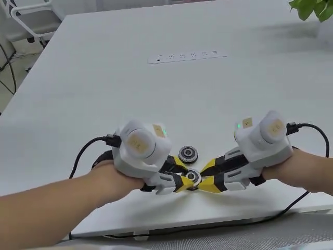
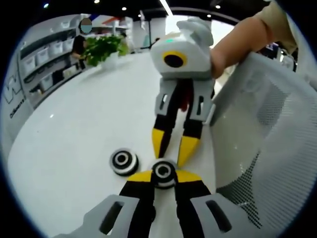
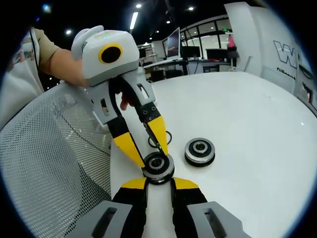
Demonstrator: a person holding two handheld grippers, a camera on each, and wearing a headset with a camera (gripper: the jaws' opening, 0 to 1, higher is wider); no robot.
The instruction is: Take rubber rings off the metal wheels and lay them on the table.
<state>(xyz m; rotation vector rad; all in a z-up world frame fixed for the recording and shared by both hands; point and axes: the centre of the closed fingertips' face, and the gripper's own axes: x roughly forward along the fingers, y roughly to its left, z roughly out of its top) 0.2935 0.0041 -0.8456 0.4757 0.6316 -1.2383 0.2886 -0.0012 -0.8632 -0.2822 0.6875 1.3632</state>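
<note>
Near worktop (image 1: 156,94) edge, clamping wheel (image 1: 193,177) between jaws of left gripper (image 1: 182,182); touching its rim with jaws of right gripper (image 1: 204,181), grip impossible to tell; second wheel (image 1: 188,153) beside.

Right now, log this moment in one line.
left claw: shut on wheel | right claw: at same wheel, grip unclear | second wheel: resting on table

The left tongs (image 1: 183,182) and right tongs (image 1: 204,182) meet on one metal wheel (image 1: 193,177), a second wheel (image 1: 188,154) just behind.
</note>
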